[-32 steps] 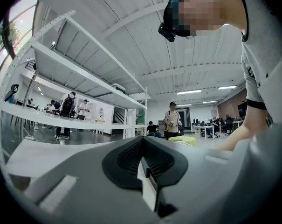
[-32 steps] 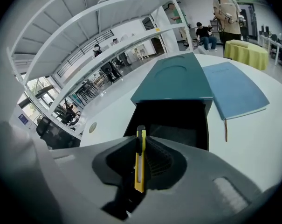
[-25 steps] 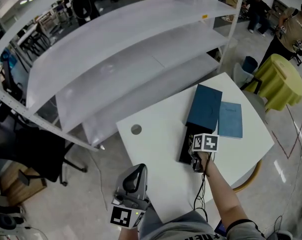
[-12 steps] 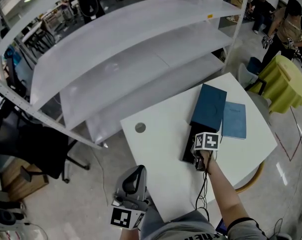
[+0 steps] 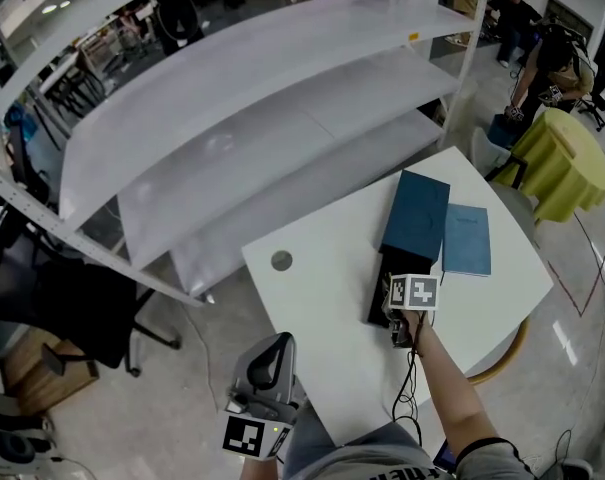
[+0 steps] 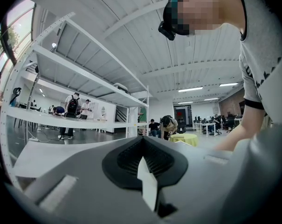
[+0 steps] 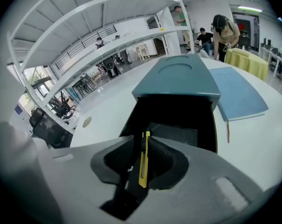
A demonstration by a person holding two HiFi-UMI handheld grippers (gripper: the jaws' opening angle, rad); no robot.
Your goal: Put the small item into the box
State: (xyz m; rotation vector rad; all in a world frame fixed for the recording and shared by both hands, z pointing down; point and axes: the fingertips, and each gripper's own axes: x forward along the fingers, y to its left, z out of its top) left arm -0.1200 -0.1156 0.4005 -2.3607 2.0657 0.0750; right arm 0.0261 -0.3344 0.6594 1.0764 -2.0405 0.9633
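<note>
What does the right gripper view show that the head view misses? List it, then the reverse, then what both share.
Only the right gripper view: a thin yellow cutter clamped between the jaws of the right gripper, pointing into the dark open end of the teal box.
Only the head view: the left gripper held low, off the near edge of the white table, and the forearm behind the right gripper.
Both: the teal box, the flat blue card beside it, the grey disc on the table, the shelves.

No readable text or labels
</note>
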